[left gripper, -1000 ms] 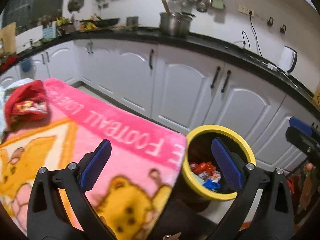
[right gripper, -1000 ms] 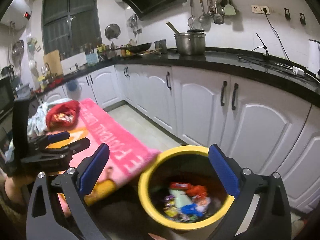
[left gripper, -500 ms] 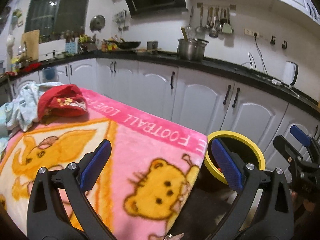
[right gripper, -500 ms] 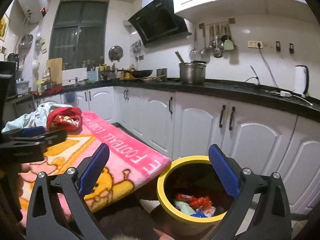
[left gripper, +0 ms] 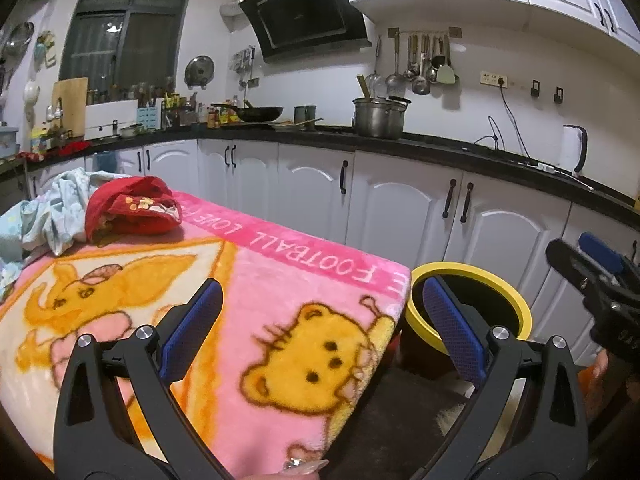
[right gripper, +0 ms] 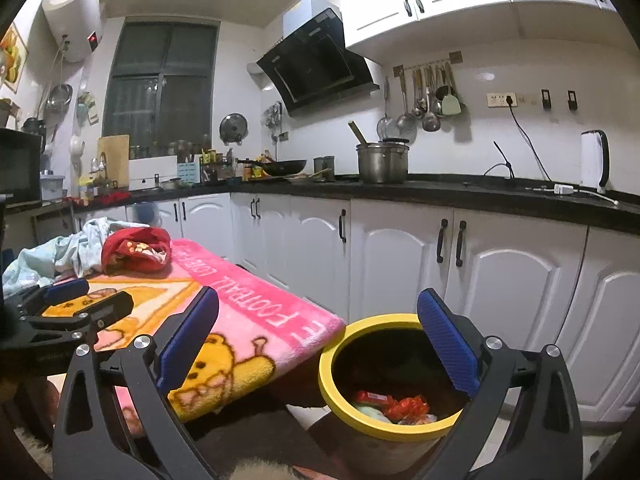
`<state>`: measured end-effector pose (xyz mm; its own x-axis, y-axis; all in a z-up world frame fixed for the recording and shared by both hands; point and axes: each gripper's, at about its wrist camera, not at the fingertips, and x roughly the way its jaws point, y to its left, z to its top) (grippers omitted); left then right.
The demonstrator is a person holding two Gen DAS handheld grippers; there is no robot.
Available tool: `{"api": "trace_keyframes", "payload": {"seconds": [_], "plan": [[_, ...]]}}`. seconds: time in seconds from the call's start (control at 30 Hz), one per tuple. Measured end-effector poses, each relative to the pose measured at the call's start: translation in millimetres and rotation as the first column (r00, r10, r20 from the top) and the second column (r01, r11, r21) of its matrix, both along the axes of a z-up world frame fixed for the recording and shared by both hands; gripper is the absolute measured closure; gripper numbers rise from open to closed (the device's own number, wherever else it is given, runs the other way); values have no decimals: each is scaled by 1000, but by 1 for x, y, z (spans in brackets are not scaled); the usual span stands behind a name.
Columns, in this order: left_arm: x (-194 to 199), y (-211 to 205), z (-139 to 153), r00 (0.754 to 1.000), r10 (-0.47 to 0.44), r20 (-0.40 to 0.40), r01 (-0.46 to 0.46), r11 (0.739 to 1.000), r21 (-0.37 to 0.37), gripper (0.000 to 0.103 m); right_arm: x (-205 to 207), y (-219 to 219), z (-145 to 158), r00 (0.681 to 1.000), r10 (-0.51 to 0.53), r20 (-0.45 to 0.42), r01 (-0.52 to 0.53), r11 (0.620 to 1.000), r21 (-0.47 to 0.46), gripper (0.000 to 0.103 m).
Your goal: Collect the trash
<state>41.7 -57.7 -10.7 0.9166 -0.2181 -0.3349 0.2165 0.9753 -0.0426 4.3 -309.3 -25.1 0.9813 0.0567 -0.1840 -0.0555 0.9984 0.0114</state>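
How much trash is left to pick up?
Done: wrappers already lie in the yellow bin. In hand: nothing; both the left tongs and right tongs are open and empty. Left: no loose trash shows on the pink blanket.

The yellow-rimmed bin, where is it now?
In the right wrist view the bin stands on the floor, low centre, beside the pink blanket, before the white cabinets.

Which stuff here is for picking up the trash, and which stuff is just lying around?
For the trash job:
- bin with the yellow rim
- wrappers already inside it
- left gripper, open, nothing held
- right gripper, open, nothing held

Just lying about:
- pink blanket
- red cloth
- pale cloth
- pot
- kettle
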Motion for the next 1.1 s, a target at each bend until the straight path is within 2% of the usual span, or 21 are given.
{"api": "trace_keyframes", "payload": {"seconds": [0.13, 0.57, 1.1], "plan": [[-3, 2, 4, 1000, 8, 20, -8, 1000, -10, 11, 1, 1, -3, 1000, -5, -16, 5, 1000, 4, 6], [-7, 10, 8, 999, 31, 16, -30, 999, -44, 11, 4, 2, -8, 1000, 3, -25, -3, 1000, -9, 6], [-5, 11, 6, 999, 41, 12, -41, 998, -39, 11, 4, 1, -10, 1000, 4, -28, -5, 1000, -7, 6]]}}
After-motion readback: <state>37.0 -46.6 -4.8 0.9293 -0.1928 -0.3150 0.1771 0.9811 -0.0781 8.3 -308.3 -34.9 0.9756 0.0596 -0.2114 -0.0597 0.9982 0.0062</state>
